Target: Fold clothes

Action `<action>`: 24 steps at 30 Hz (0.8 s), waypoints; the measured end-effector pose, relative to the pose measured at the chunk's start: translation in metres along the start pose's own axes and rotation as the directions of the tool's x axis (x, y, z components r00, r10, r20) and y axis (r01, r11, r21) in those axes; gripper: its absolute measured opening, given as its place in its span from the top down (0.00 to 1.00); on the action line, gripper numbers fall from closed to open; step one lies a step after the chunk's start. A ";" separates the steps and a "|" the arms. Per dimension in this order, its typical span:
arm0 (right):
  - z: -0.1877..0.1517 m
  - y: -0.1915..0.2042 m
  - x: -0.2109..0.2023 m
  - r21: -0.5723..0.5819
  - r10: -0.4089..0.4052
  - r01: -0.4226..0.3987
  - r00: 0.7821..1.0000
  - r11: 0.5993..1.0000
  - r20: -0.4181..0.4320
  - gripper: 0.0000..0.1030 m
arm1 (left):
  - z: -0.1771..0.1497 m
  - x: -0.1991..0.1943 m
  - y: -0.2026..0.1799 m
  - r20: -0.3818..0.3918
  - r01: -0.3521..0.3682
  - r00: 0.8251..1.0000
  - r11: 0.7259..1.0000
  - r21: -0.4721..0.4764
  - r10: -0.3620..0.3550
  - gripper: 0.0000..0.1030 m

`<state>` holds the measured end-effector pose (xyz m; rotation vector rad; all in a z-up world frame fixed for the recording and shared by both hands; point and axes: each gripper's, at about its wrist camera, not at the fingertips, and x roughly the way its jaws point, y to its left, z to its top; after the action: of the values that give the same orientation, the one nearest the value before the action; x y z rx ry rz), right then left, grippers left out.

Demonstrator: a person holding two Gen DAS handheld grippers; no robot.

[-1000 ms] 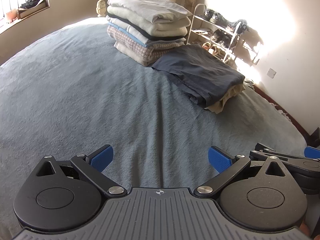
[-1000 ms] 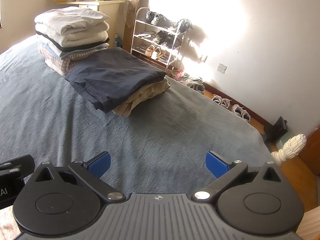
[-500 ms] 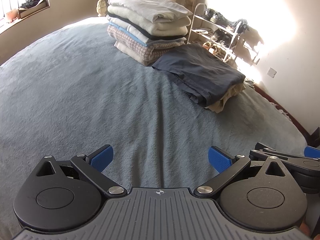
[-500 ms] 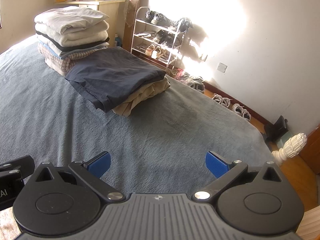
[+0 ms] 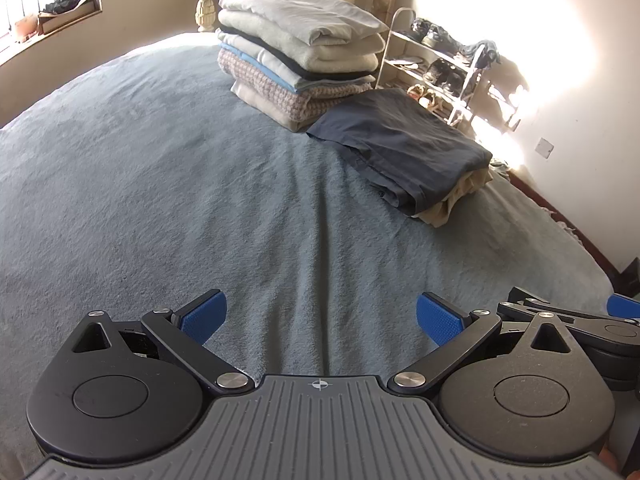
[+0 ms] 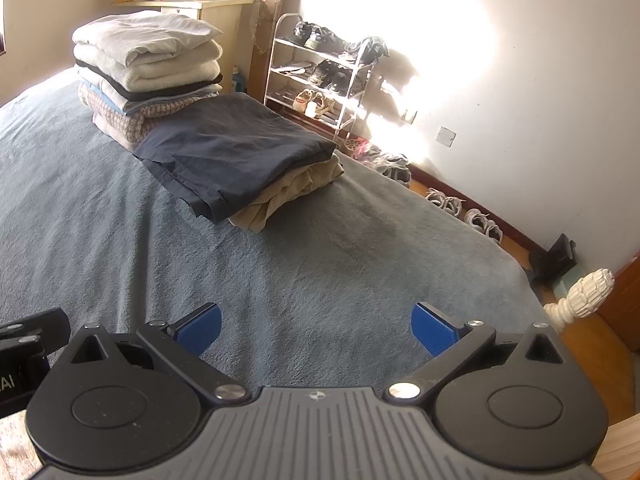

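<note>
I have both tools low over the blue-grey bed (image 5: 168, 168), side by side, and neither has anything in it: the left hand-held gripper (image 5: 322, 314) has its blue pads spread wide with only blanket between them, and the right hand-held gripper (image 6: 316, 326) is just as wide and bare. The clothes lie ahead of me, well apart from both. The navy garment (image 6: 236, 148) rests folded on a beige garment (image 6: 296, 188), and just behind them, touching or nearly so, is the tall stack of folded clothes (image 5: 296, 52). From the left wrist the navy piece (image 5: 404, 144) lies forward and to my right; from the right wrist it is forward and slightly left, so my right tool is the nearer one. Its long axis runs diagonally, from the stack toward the bed edge near the shoe rack (image 6: 320, 72). I see no unfolded garment on the blanket in front of me, so I judge that any next reach goes forward toward that pile, right tool leading.
</note>
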<state>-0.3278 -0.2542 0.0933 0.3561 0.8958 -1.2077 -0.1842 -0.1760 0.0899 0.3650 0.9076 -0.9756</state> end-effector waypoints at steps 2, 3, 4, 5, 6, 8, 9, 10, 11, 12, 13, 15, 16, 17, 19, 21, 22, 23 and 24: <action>0.001 0.001 0.001 0.000 0.001 -0.001 1.000 1.000 -0.001 0.00 | 0.000 0.000 0.000 0.000 0.000 1.000 1.000 -0.001 0.000 0.01; 0.001 0.001 0.001 -0.001 0.002 -0.002 1.000 1.000 -0.002 0.00 | -0.001 -0.001 0.000 0.000 0.000 1.000 1.000 -0.001 0.000 0.01; 0.001 0.001 0.002 -0.001 0.002 -0.002 1.000 1.000 -0.003 0.00 | -0.001 -0.001 0.000 0.000 -0.001 1.000 1.000 -0.001 0.001 0.01; 0.001 0.001 0.002 -0.001 0.002 -0.002 1.000 1.000 -0.004 0.00 | -0.001 -0.001 0.000 -0.001 -0.001 1.000 1.000 -0.002 0.001 0.01; 0.001 0.001 0.002 -0.002 0.002 -0.002 1.000 1.000 -0.005 0.00 | -0.001 0.000 0.000 -0.002 -0.001 1.000 1.000 -0.002 0.001 0.01; 0.001 0.001 0.002 -0.002 0.002 -0.002 1.000 1.000 -0.005 0.00 | -0.001 0.000 0.000 -0.003 -0.002 1.000 1.000 -0.001 0.002 0.01; 0.001 0.001 0.002 -0.002 0.003 -0.003 1.000 1.000 -0.005 0.00 | -0.001 0.000 0.000 -0.003 -0.002 1.000 1.000 -0.001 0.002 0.01; 0.000 0.001 0.002 0.000 0.002 -0.002 1.000 1.000 -0.005 0.00 | -0.001 0.000 0.000 -0.003 -0.002 1.000 1.000 -0.001 0.002 0.01; 0.000 0.001 0.002 0.001 0.002 -0.002 1.000 1.000 -0.005 0.00 | -0.001 0.000 0.000 -0.003 -0.002 1.000 1.000 -0.001 0.002 0.01; 0.000 0.001 0.003 0.002 0.002 -0.002 1.000 1.000 -0.006 0.00 | -0.001 0.000 0.000 -0.004 -0.002 1.000 1.000 -0.002 0.002 0.01; 0.001 0.001 0.003 0.002 0.002 -0.002 1.000 1.000 -0.006 0.00 | -0.001 0.000 -0.001 -0.004 -0.002 1.000 1.000 -0.002 0.002 0.01; 0.000 0.001 0.003 0.002 0.002 -0.002 1.000 1.000 -0.007 0.00 | -0.001 0.000 0.000 -0.006 -0.002 1.000 1.000 -0.002 0.002 0.01; 0.000 0.001 0.003 0.001 0.002 -0.002 1.000 1.000 -0.007 0.00 | -0.001 0.001 0.000 -0.006 -0.002 1.000 1.000 -0.003 0.002 0.01; 0.000 0.001 0.003 0.001 0.002 -0.002 1.000 1.000 -0.008 0.00 | -0.001 0.001 0.000 -0.007 -0.002 1.000 1.000 -0.003 0.002 0.01; 0.000 0.001 0.003 0.000 0.003 -0.003 1.000 1.000 -0.008 0.00 | -0.001 0.001 0.000 -0.008 -0.003 1.000 1.000 -0.003 0.003 0.01; 0.000 0.002 0.003 -0.001 0.004 -0.004 1.000 1.000 -0.009 0.00 | -0.001 0.001 0.000 -0.008 -0.003 1.000 1.000 -0.003 0.003 0.01; 0.000 0.002 0.003 -0.002 0.004 -0.004 1.000 1.000 -0.009 0.00 | -0.001 0.001 0.000 -0.008 -0.003 1.000 1.000 -0.004 0.003 0.01; 0.000 0.002 0.003 -0.002 0.004 -0.004 1.000 1.000 -0.009 0.00 | -0.001 0.000 0.000 -0.007 -0.002 1.000 1.000 -0.004 0.002 0.01; 0.000 0.002 0.003 -0.002 0.004 -0.004 1.000 1.000 -0.009 0.00 | -0.001 0.000 0.000 -0.007 -0.002 1.000 1.000 -0.005 0.002 0.01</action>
<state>-0.3261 -0.2555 0.0901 0.3619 0.9041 -1.2020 -0.1844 -0.1752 0.0890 0.3649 0.9160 -0.9707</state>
